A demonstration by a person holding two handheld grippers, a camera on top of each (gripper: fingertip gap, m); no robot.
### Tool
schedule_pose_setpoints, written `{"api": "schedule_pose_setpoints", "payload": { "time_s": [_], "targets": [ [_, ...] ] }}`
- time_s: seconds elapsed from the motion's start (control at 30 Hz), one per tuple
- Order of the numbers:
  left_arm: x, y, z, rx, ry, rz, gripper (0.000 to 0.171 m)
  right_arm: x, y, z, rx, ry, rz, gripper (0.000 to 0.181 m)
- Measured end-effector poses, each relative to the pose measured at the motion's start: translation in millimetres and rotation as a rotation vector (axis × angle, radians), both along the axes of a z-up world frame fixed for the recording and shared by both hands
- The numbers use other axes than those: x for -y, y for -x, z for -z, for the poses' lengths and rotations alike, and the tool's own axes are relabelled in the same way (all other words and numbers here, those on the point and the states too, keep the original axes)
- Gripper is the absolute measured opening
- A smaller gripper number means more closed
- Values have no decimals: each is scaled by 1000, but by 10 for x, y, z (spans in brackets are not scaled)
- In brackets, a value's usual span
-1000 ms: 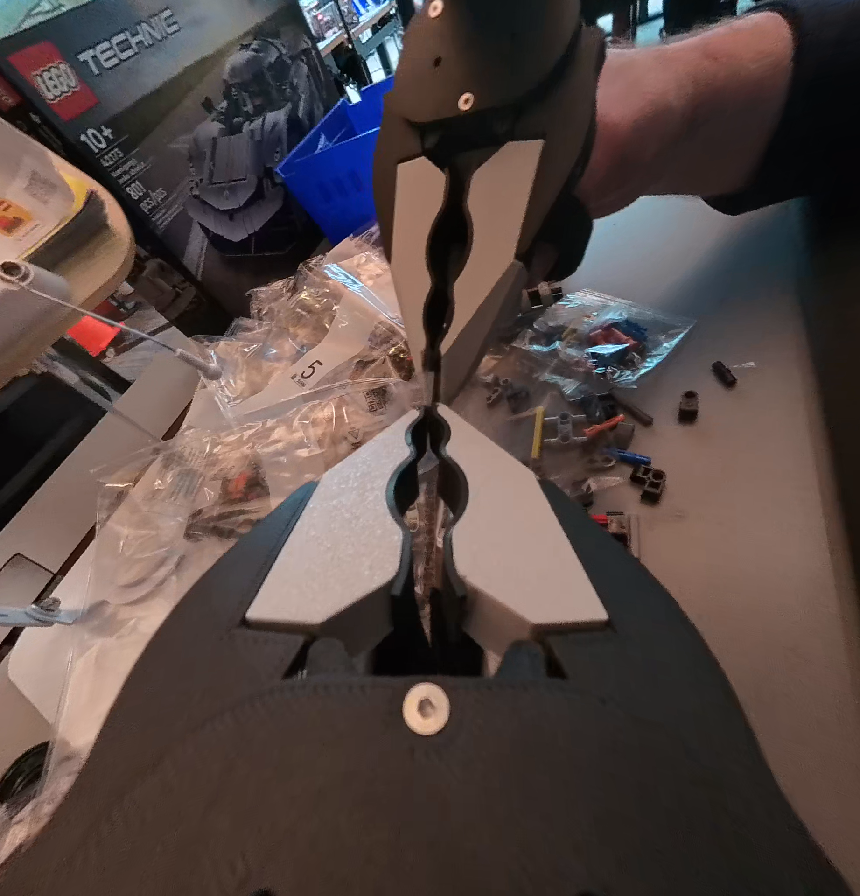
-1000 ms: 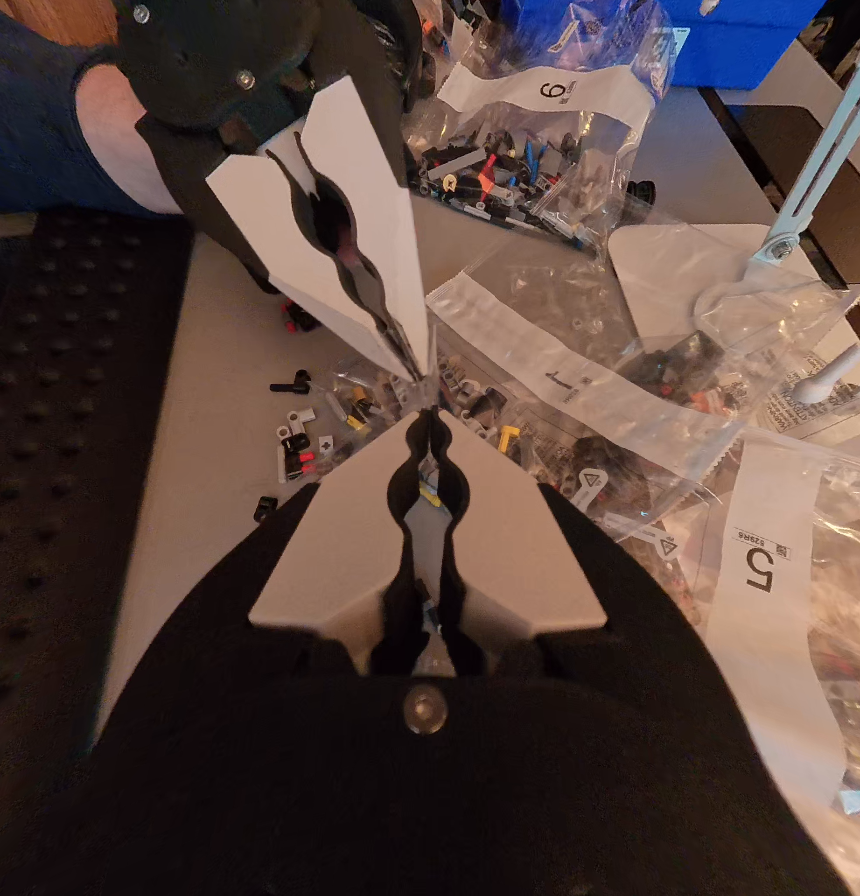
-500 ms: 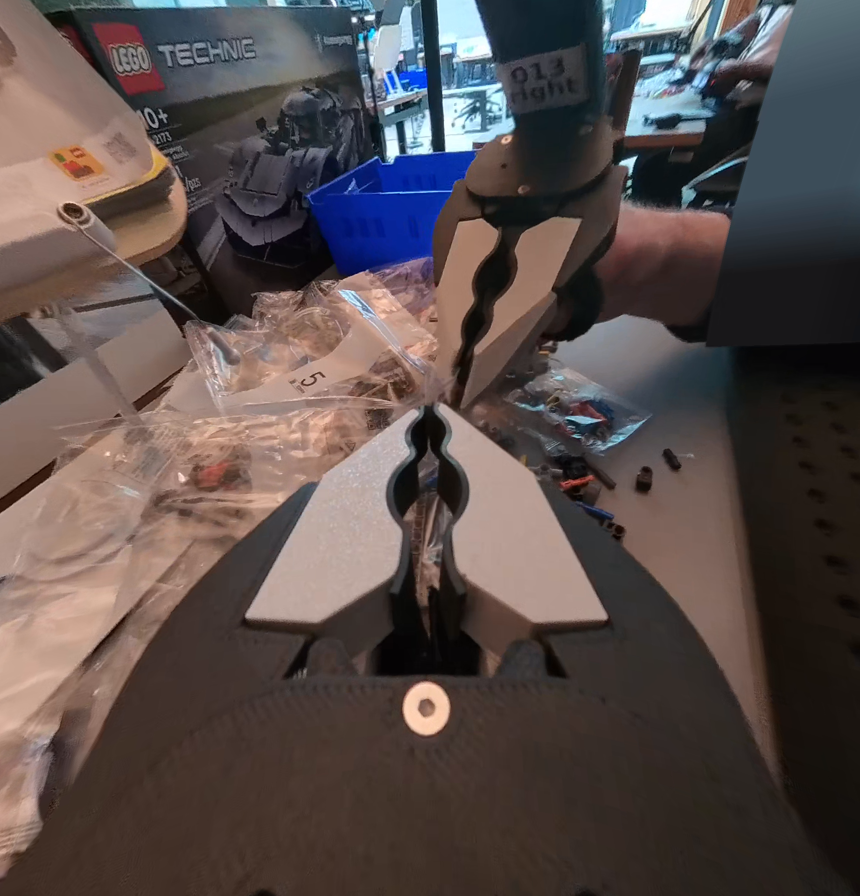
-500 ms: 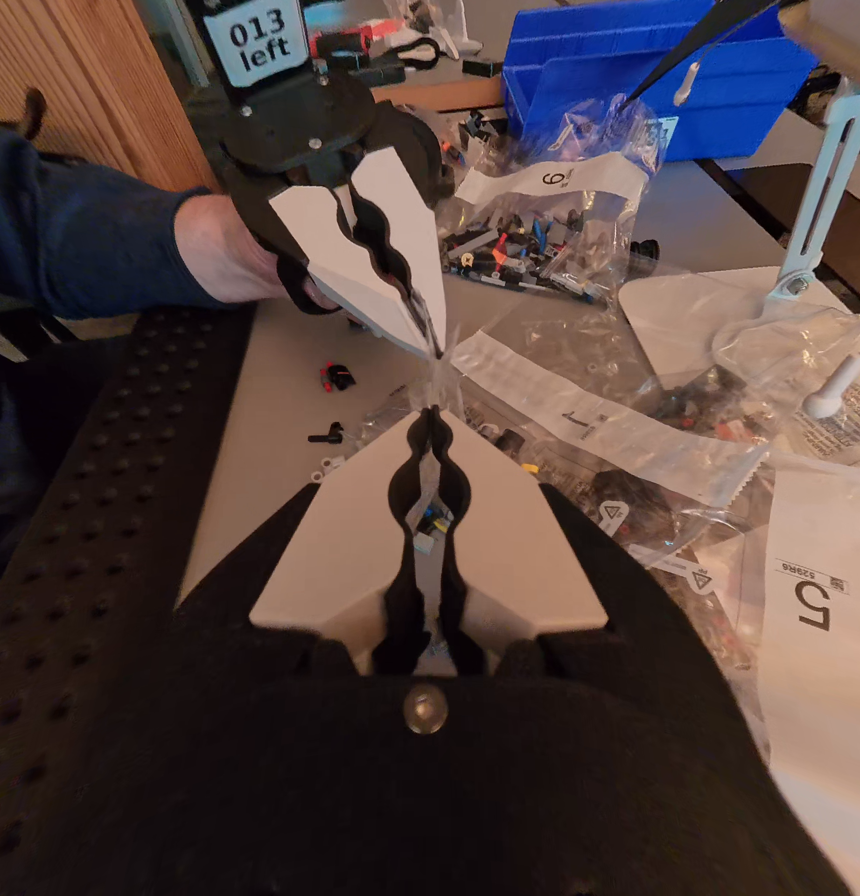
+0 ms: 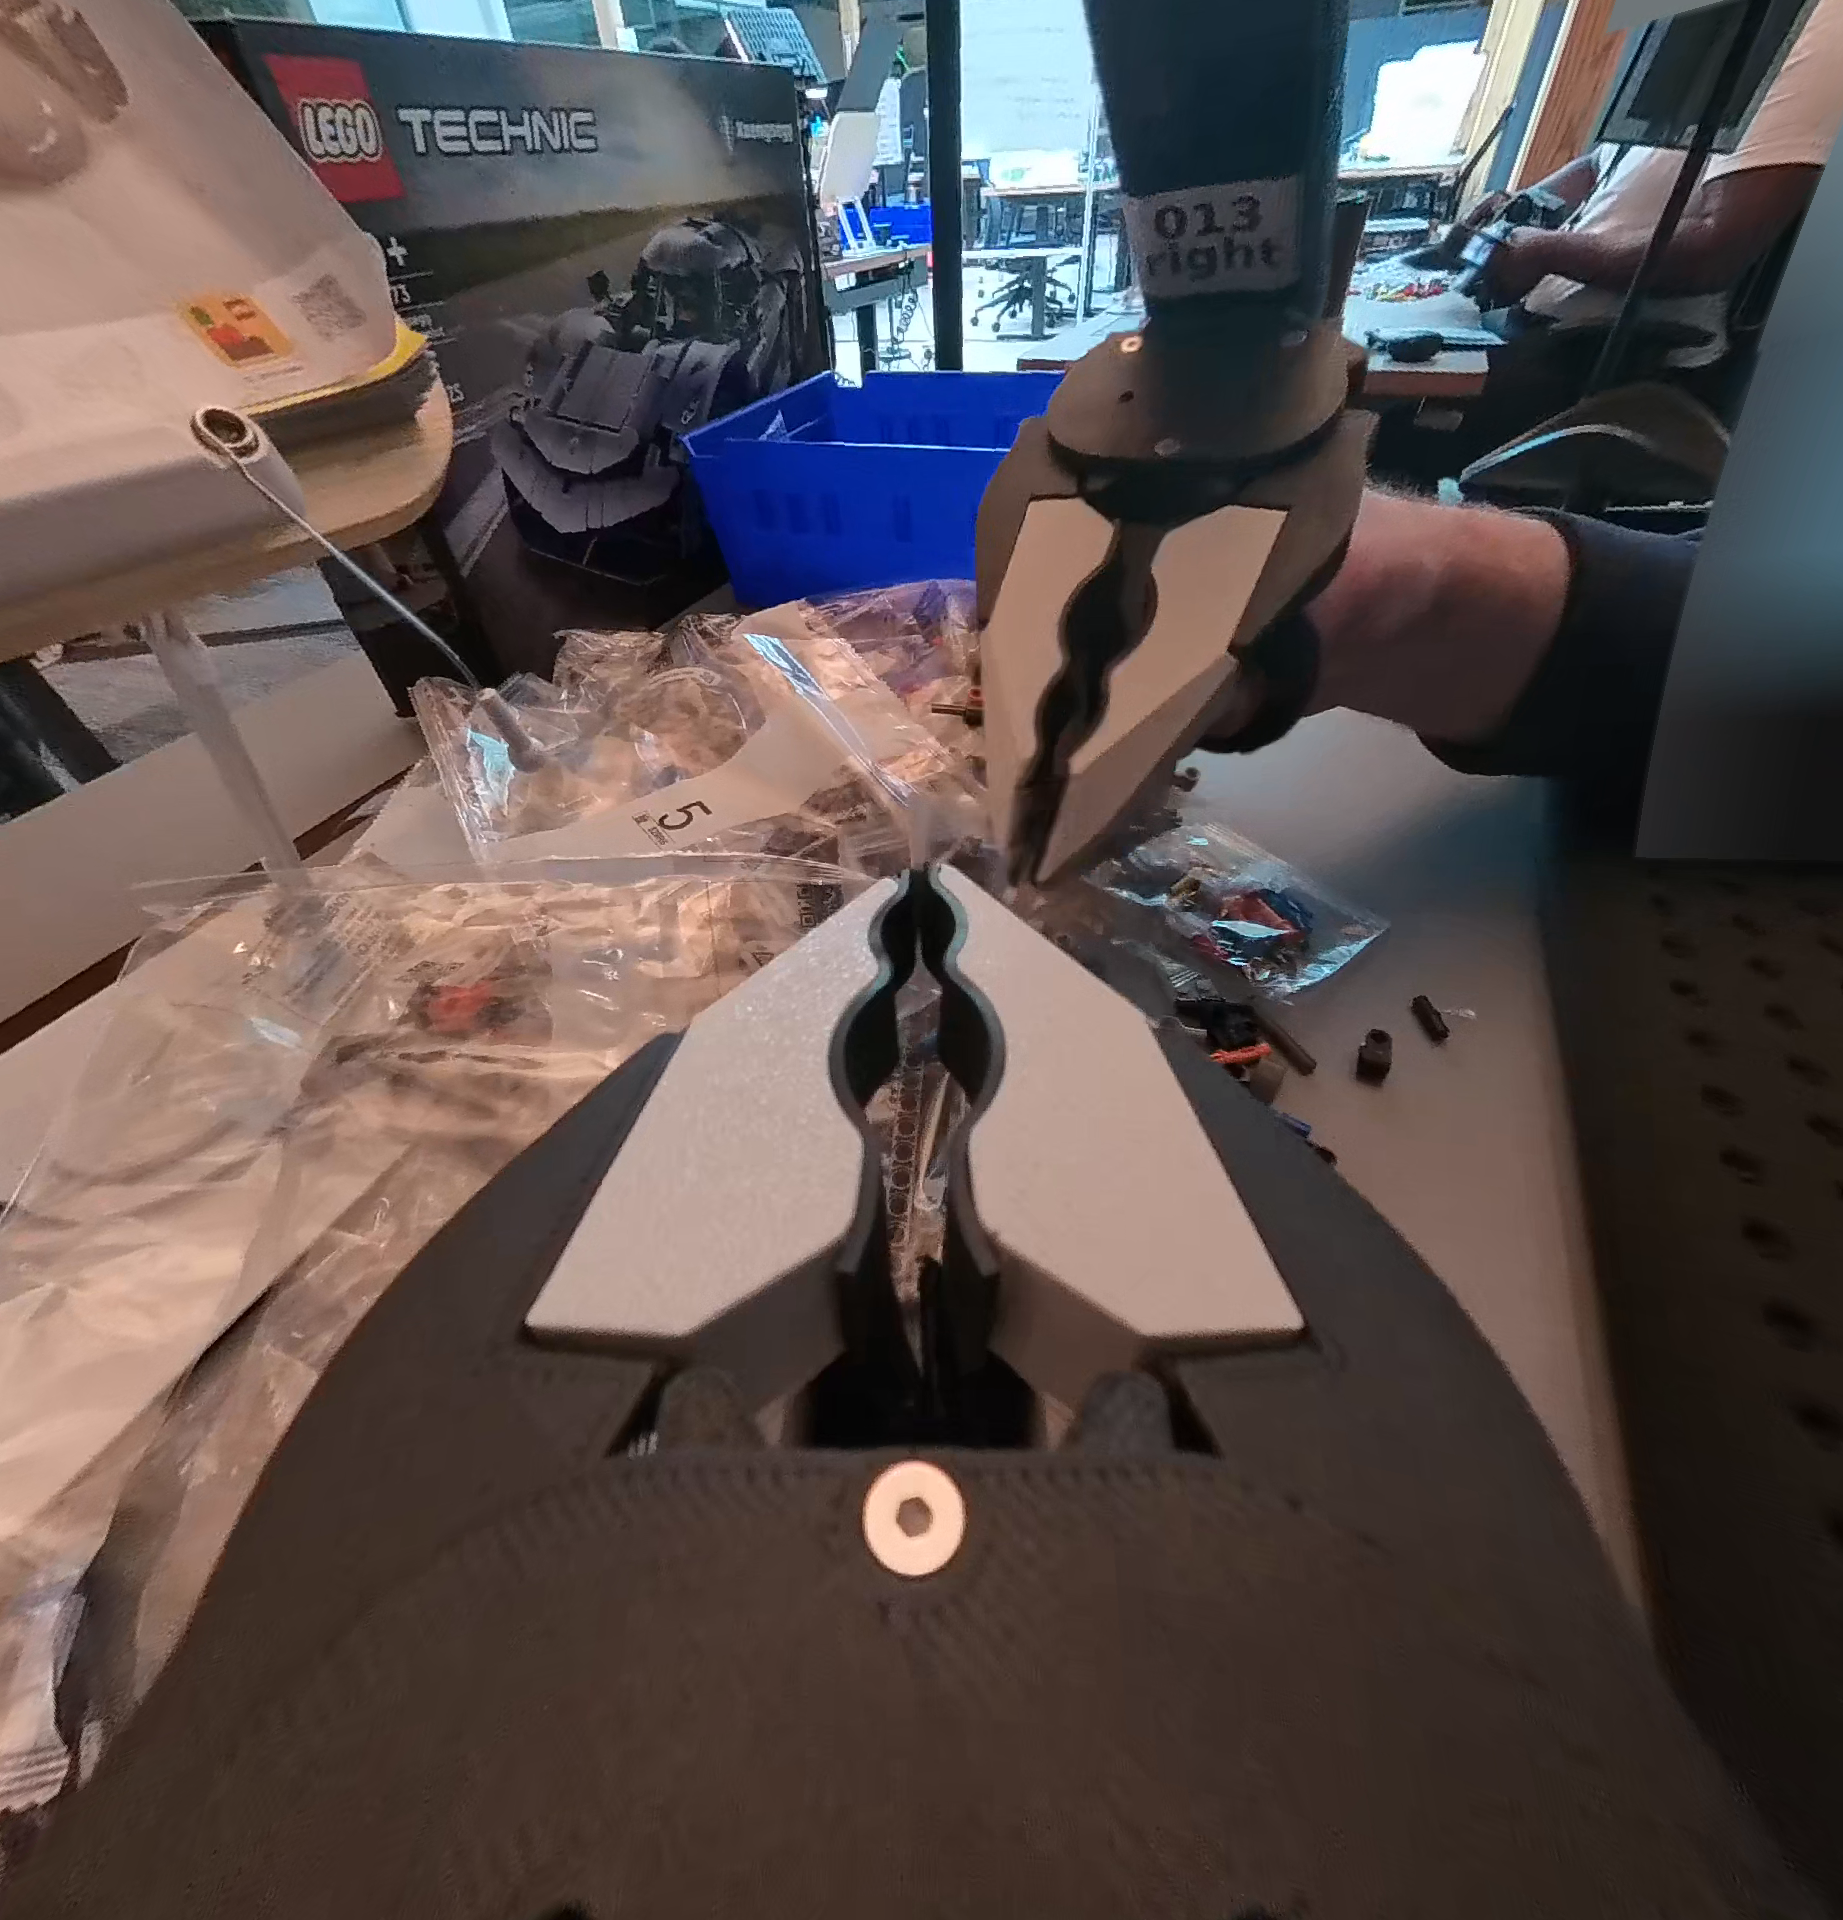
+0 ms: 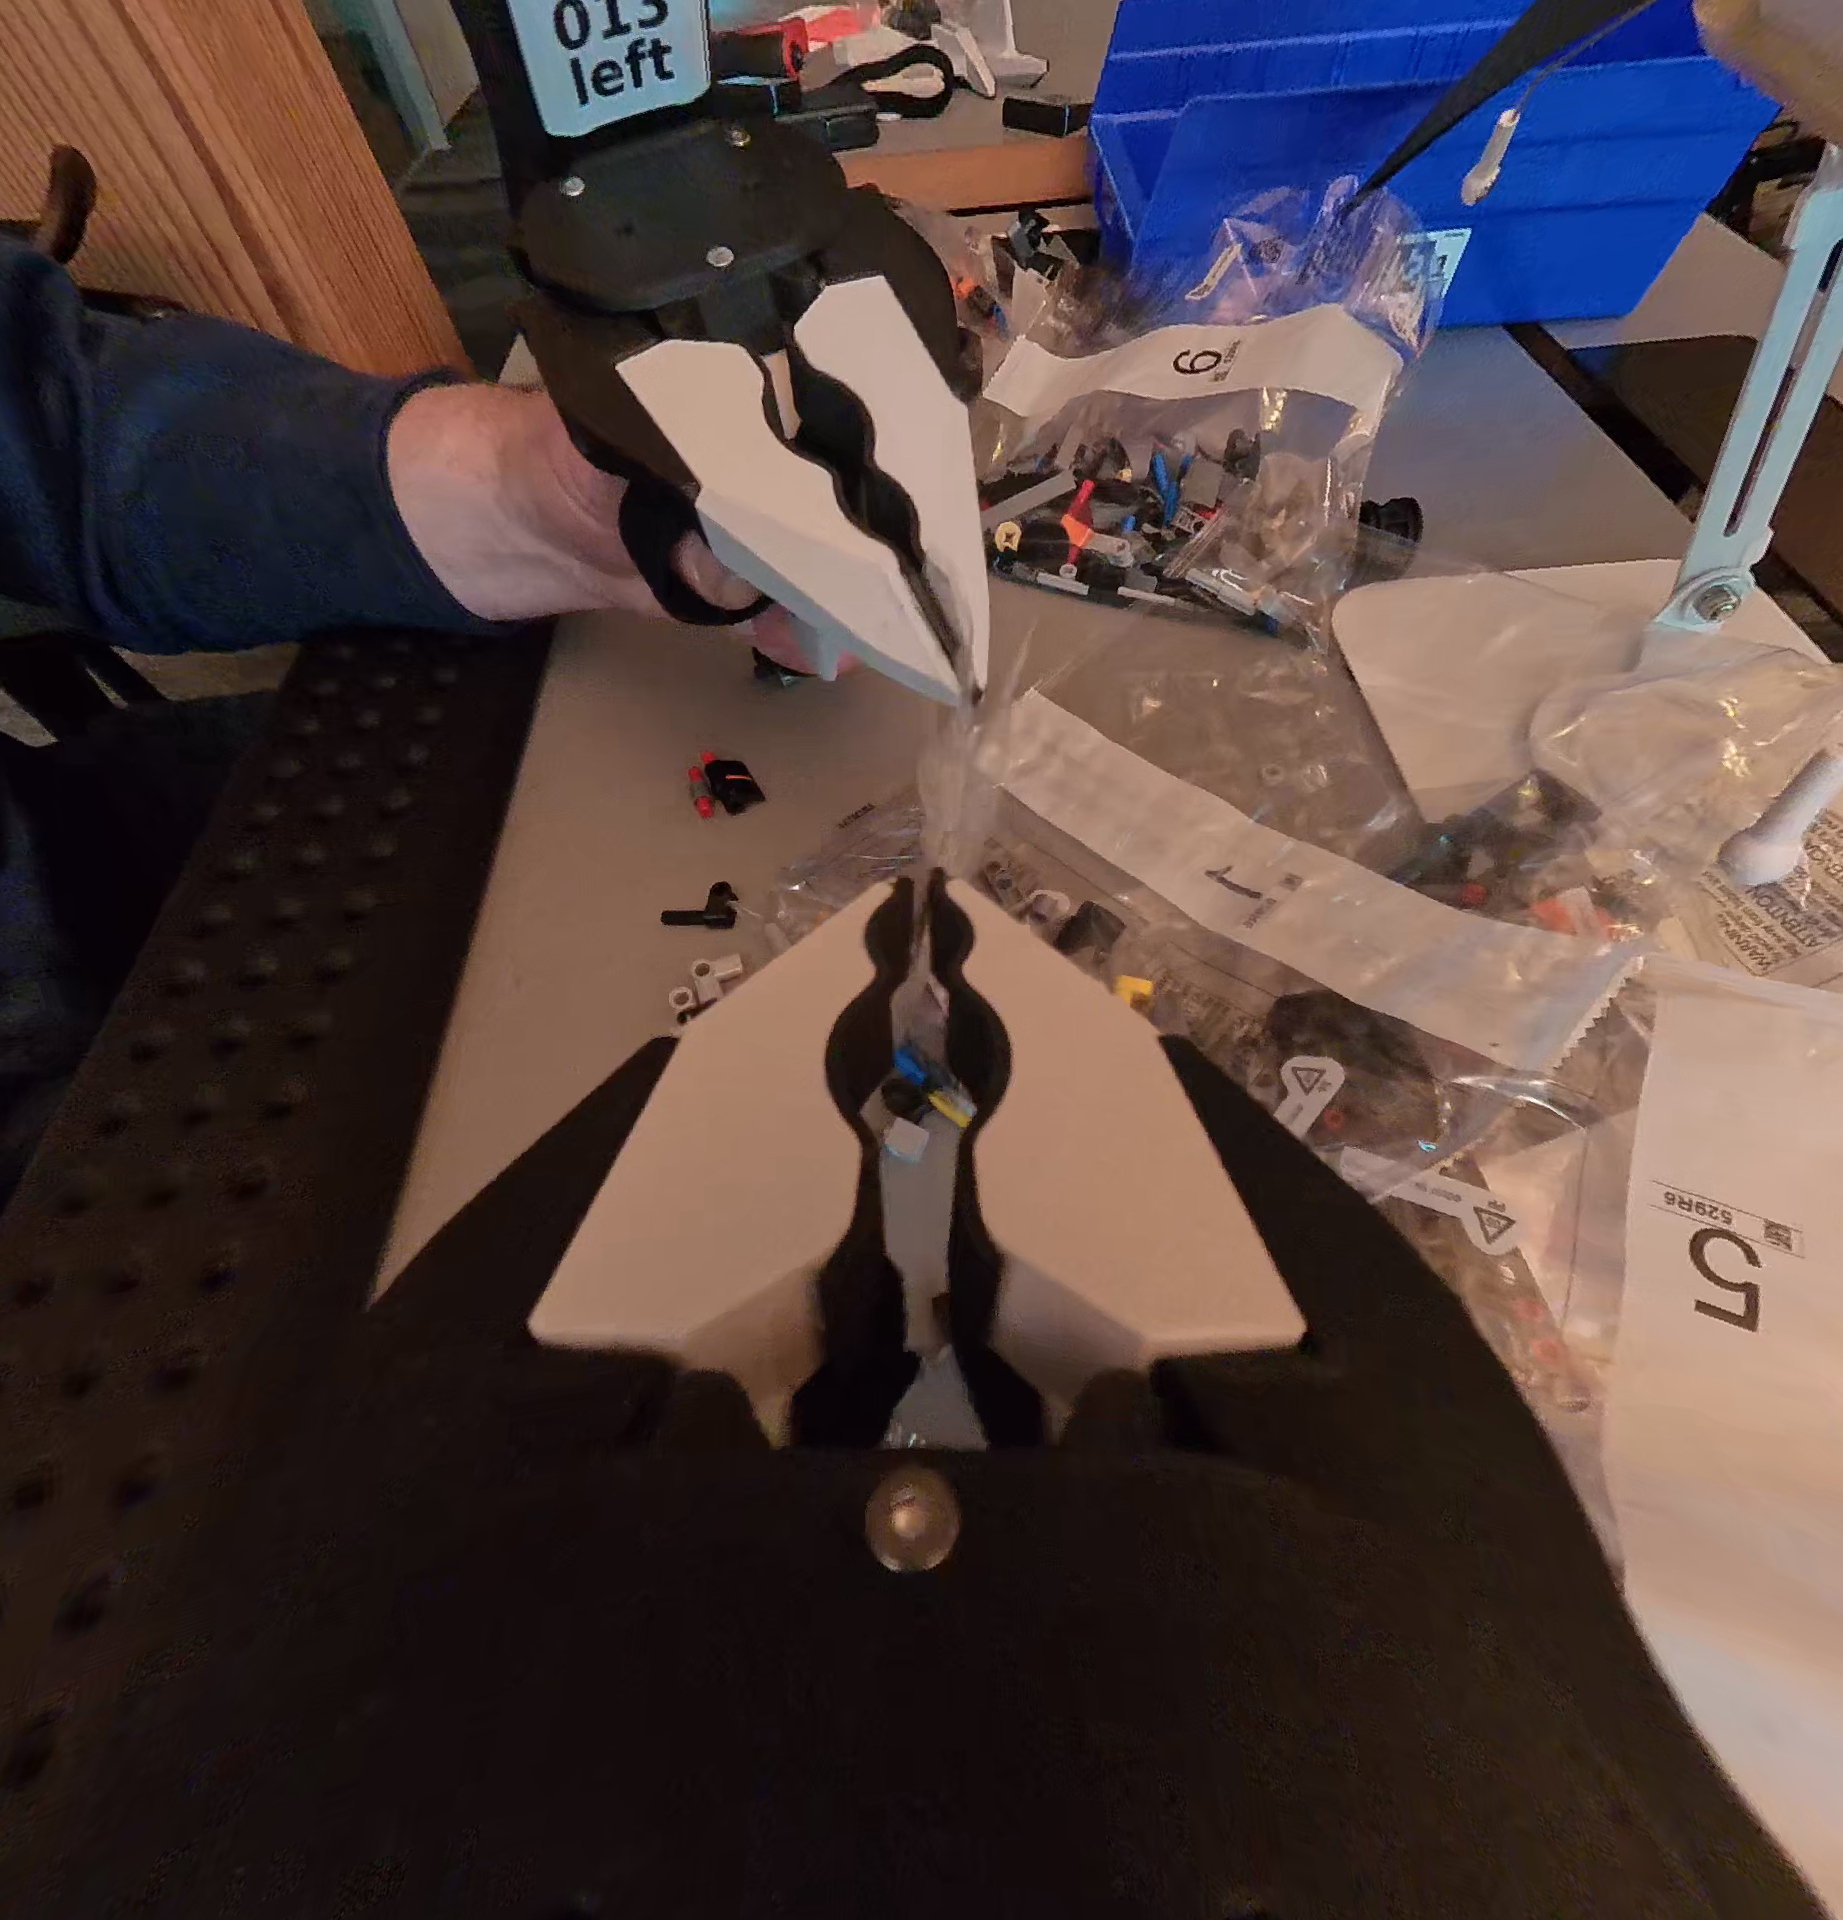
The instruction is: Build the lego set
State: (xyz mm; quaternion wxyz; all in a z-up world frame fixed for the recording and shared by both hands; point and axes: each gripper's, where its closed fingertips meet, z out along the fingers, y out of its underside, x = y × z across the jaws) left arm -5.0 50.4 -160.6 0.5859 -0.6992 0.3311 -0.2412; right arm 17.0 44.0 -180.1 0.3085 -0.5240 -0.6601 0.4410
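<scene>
- Right gripper [image 6: 922, 894] and left gripper [image 6: 964, 681]: both closed on one clear parts bag [image 6: 953, 779], stretched between them above the table [image 6: 584, 831]; opening judged under way.
- Loose pieces [image 6: 725, 784]: few, scattered, unassembled.
- Numbered bags [image 6: 1187, 457]: apparently sealed beyond; the build is judged barely begun.

The left gripper [image 6: 967, 681] tilts down and inward from the left, its two pale fingers [image 6: 792, 499] pressed together at the tips, pinching a thin twist of clear plastic. A hand [image 6: 543, 530] in a dark blue sleeve grips its black handle. The right gripper [image 5: 1026, 868] angles down from the opposite side, its jaws likewise closed on the same film, held by a hand [image 5: 1436, 613] whose wrist leaves a dark sleeve. The two sets of tips sit just beside each other, almost facing.
</scene>
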Motion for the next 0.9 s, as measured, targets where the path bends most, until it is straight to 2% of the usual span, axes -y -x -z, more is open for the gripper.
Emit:
{"api": "schedule_pose_setpoints", "payload": {
  "time_s": [0.17,0.5,0.57,0.63,0.7,0.77,0.9],
  "targets": [
    [11,-30,17,-15,-2,9,0,8,-4,63,33,-35,-4,0],
    [-16,41,-25,36,21,-15,0,-35,-7,1,10,-32,17,0],
    [-99,247,-113,84,6,-102,0,-112,-61,61,45,-70,40,0],
    [-127,509,-248,178,2,-154,0,-172,-101,-21,5,-37,56,0],
    [-120,585,-265,155,-22,-187,0,-181,-111,-131,-40,-8,59,0],
    [-107,486,-224,141,-3,-155,0,-174,-111,-127,-37,-22,59,0],
    [-143,367,66,-34,51,-136,0,-183,-113,-104,-36,-1,54,0]
  ]
}}
